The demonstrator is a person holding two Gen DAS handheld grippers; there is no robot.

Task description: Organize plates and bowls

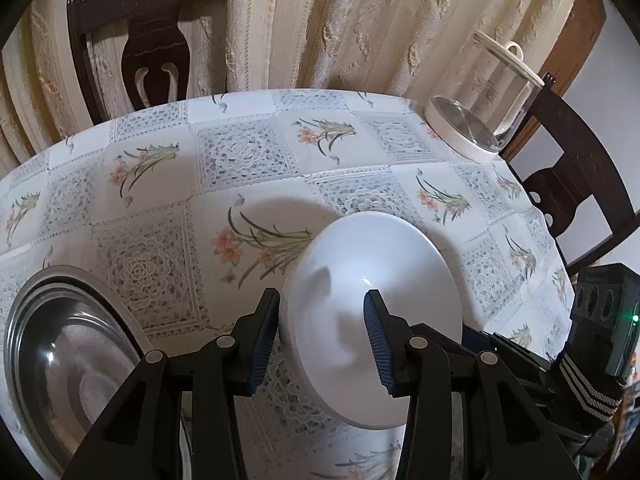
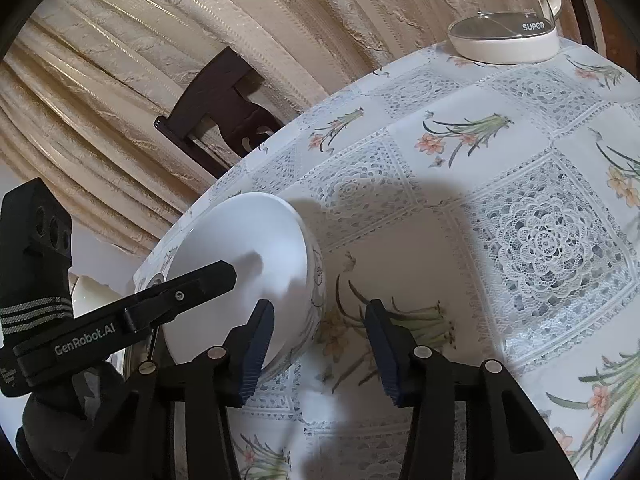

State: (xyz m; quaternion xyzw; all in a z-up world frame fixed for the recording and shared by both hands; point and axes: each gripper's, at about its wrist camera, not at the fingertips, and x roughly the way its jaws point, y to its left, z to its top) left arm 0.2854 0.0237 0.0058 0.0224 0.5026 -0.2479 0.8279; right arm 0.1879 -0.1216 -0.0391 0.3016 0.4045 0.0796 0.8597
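Left claw (image 1: pixel 322 330) grips a white bowl (image 1: pixel 374 312) by its rim, one pad inside, one outside, holding it tilted above the flowered bench (image 1: pixel 248 152). Right claw (image 2: pixel 320 342) stands wide and empty just beside the bowl. A steel basin (image 1: pixel 68 356) (partly cropped) lies left of the bowl; a glass kettle (image 1: pixel 486 100) stands beyond it.

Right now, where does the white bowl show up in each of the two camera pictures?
Left wrist view: the white bowl sits low and centre, tilted, between the left gripper fingers.
Right wrist view: the same bowl is left of centre, with one finger of the left gripper inside it; the right gripper is open beside it.
Shared landmark: the glass kettle, at the far right of the table in both views.
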